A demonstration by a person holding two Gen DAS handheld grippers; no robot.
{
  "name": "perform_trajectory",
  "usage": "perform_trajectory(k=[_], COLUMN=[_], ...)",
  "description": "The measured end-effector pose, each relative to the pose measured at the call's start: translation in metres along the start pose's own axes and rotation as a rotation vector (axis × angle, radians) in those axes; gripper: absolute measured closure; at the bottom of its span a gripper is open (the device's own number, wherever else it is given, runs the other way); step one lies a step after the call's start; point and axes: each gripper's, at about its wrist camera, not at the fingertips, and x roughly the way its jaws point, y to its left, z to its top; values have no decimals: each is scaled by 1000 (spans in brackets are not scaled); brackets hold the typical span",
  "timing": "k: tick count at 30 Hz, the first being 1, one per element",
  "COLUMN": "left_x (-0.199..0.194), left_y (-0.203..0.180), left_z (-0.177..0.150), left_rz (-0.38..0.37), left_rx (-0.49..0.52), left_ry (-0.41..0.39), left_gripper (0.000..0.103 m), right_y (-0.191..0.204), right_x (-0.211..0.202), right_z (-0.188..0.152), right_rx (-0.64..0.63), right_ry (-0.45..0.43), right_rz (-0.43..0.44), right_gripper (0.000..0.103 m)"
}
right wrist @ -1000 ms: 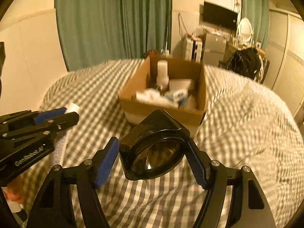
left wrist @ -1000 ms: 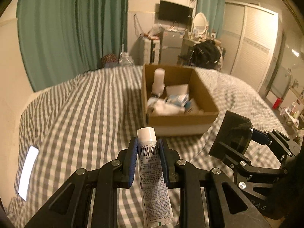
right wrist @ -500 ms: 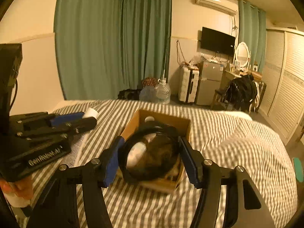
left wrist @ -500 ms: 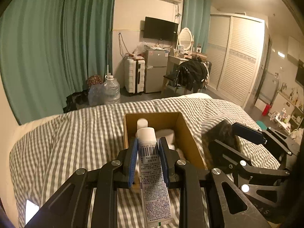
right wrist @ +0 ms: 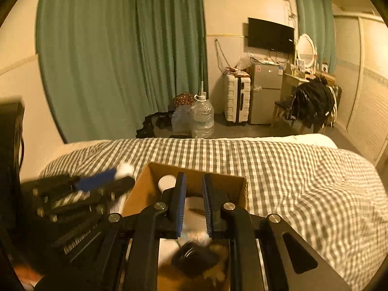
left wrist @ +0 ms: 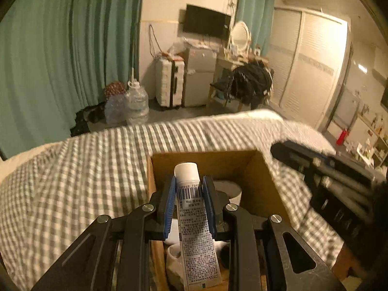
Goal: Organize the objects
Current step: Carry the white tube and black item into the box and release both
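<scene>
My left gripper (left wrist: pixel 189 189) is shut on a white tube (left wrist: pixel 194 220) with a barcode label and holds it over the open cardboard box (left wrist: pixel 257 184) on the bed. My right gripper (right wrist: pixel 194 198) is over the same box (right wrist: pixel 143 194); its blue pads stand close together with nothing between them. The black round container (right wrist: pixel 194 257) lies blurred inside the box below my right gripper. A white bottle cap (right wrist: pixel 166 181) shows at the box's far left corner. The left gripper also shows in the right wrist view (right wrist: pixel 106 181), blurred.
The box sits on a grey checked bedspread (right wrist: pixel 291 177). Beyond the bed are green curtains (right wrist: pixel 116 55), water jugs (right wrist: pixel 201 118), a white suitcase (right wrist: pixel 236 101), a small fridge (right wrist: pixel 265 92) and a chair with black clothes (right wrist: pixel 310 101).
Both grippers moved forward over the box. My right gripper let go of the black round container, which dropped into the box, and its pads have come together. The left still holds the tube.
</scene>
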Motion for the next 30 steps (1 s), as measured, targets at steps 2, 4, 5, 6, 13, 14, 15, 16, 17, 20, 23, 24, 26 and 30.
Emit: perform_trajectory(k=[2,4,5,6,13,14,15,16,17,20,23,24,26,30], left_x=[21,33,39,44,39,37,34,32,30,24,16,13,1,-26], left_y=[-2,-3,-5,-8,-18,-18,-16,-15,-14,-11,-10,-9,-7,-7], left_z=[-11,-18,-22,-26,-40,-40,-40,-39,-38,-33,-23,-19,-11,9], left_rz=[0,-8,-8,-8,20,28,30,29,27,40,60,64,60,78], left_rx=[11,19,25,33,47,41,33,27,23,20,11,4,-8,11], left_ry=[41,71,87,95,97,88,77,71,69,54,28,17,-11,-90], left_gripper=[80,80,80,80,50,36,34,33,33,31,29,29,29,17], right_y=[-7,-13,-16,-19,-32,-33,-33,-34,-34,-39,-43,-44,-42,-38], right_x=[13,29,35,42,39,38,37,36,35,29,19,14,7,-13], right_z=[-6,-15,-19,-23,-34,-35,-35,-36,-35,-33,-30,-28,-22,-7], right_rx=[22,35,39,44,65,67,68,70,73,85,91,92,92,72], right_ry=[0,35,53,71,87,88,88,88,88,77,56,46,25,-29], right_rz=[3,5,-2,-15,-43,-44,-45,-48,-53,-63,-73,-80,-90,-108], right_gripper=[90,90,90,90,90,89,88,86,81,74,62,53,47,39])
